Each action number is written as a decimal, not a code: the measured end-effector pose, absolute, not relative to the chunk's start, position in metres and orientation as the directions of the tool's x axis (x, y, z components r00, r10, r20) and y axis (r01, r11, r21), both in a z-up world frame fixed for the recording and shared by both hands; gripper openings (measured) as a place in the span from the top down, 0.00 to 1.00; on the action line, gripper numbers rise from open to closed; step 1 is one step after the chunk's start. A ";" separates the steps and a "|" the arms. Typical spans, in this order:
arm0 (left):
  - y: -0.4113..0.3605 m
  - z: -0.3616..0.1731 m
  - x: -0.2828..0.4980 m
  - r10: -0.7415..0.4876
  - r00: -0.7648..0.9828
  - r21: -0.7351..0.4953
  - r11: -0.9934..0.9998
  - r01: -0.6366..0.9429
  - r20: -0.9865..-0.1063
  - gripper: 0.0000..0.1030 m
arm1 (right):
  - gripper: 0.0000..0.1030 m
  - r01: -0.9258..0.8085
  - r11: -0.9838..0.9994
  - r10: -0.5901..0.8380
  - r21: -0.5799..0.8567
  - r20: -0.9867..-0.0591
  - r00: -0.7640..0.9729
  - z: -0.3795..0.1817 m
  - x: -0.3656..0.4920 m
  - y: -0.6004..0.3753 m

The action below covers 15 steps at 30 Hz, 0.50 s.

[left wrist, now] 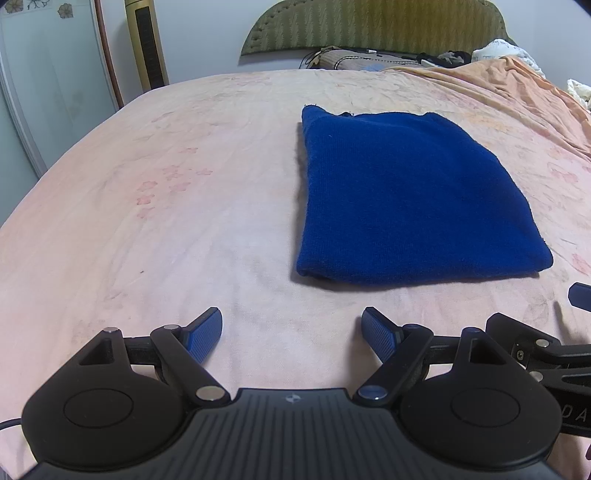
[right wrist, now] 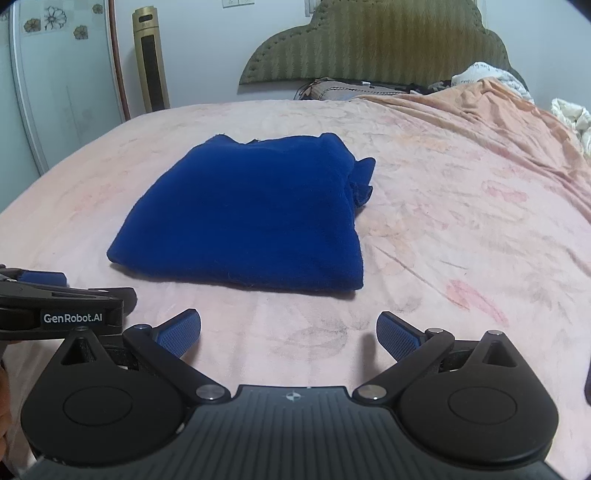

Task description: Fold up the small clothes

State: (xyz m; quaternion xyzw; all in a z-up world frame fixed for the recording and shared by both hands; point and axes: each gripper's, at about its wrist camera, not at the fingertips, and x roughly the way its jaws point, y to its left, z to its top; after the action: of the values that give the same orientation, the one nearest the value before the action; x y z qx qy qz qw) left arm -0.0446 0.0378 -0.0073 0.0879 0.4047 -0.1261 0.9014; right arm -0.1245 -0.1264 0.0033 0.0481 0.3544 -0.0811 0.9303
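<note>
the left tool (left wrist: 291, 332) hangs low over the pink bed sheet (left wrist: 147, 221), level and pointing up the bed toward the headboard (left wrist: 373, 29). its two blue-padded fingers (left wrist: 205, 334) are spread wide apart with only bare sheet between them; it holds nothing. the right tool (right wrist: 288, 336) sits just beside it in the same level, forward-facing pose, its fingers (right wrist: 399, 338) equally wide apart and empty. in the right wrist view the left tool's black body, marked "genrobot.ai", pokes in from the left edge, and in the left wrist view part of the right tool shows at the right edge, so the two are close side by side.

the blue garment (left wrist: 402, 199) lies on the bed ahead of both tools, apart from them, with a strip of sheet between its near edge and the fingertips. it is folded into a compact, roughly square bundle of thick, fuzzy fabric, with a smooth top face and a rounded fold along the near edge. in the right wrist view (right wrist: 251, 218) a small bunched bit of fabric sticks out from its far right corner. it is to the right of the left tool's line and to the left of the right tool's.

beyond it a rumpled peach blanket (right wrist: 498, 122) is heaped on the bed's far right side.
</note>
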 end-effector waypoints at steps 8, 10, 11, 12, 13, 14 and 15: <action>0.039 -0.006 -0.045 -0.144 0.648 0.068 0.954 0.291 -0.748 0.20 | 0.00 0.215 0.976 -0.130 0.045 -0.674 0.727 0.001 -0.124 -0.131; 0.040 -0.005 -0.046 -0.143 0.651 0.072 0.954 0.292 -0.746 0.20 | 0.00 0.224 0.974 -0.136 0.046 -0.671 0.729 0.001 -0.124 -0.132; 0.040 -0.005 -0.046 -0.144 0.651 0.072 0.953 0.294 -0.746 0.20 | 0.00 0.219 0.974 -0.127 0.055 -0.670 0.731 0.002 -0.124 -0.133; 0.040 -0.005 -0.046 -0.146 0.650 0.071 0.953 0.295 -0.746 0.20 | 0.00 0.214 0.974 -0.110 0.072 -0.672 0.732 0.002 -0.124 -0.133; 0.041 -0.005 -0.047 -0.148 0.650 0.069 0.953 0.296 -0.745 0.20 | 0.00 0.210 0.974 -0.097 0.089 -0.673 0.733 0.002 -0.124 -0.134; 0.040 -0.004 -0.047 -0.151 0.651 0.068 0.952 0.297 -0.744 0.20 | 0.00 0.208 0.973 -0.087 0.101 -0.672 0.735 0.003 -0.124 -0.134; 0.041 -0.004 -0.047 -0.153 0.654 0.066 0.952 0.298 -0.741 0.20 | 0.00 0.207 0.973 -0.085 0.104 -0.671 0.737 0.002 -0.124 -0.134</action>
State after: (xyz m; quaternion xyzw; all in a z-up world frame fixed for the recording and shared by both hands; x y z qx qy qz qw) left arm -0.0473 0.0406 -0.0038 0.0914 0.3971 -0.1246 0.9047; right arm -0.1238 -0.1343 0.0024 0.0863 0.3540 -0.0787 0.9279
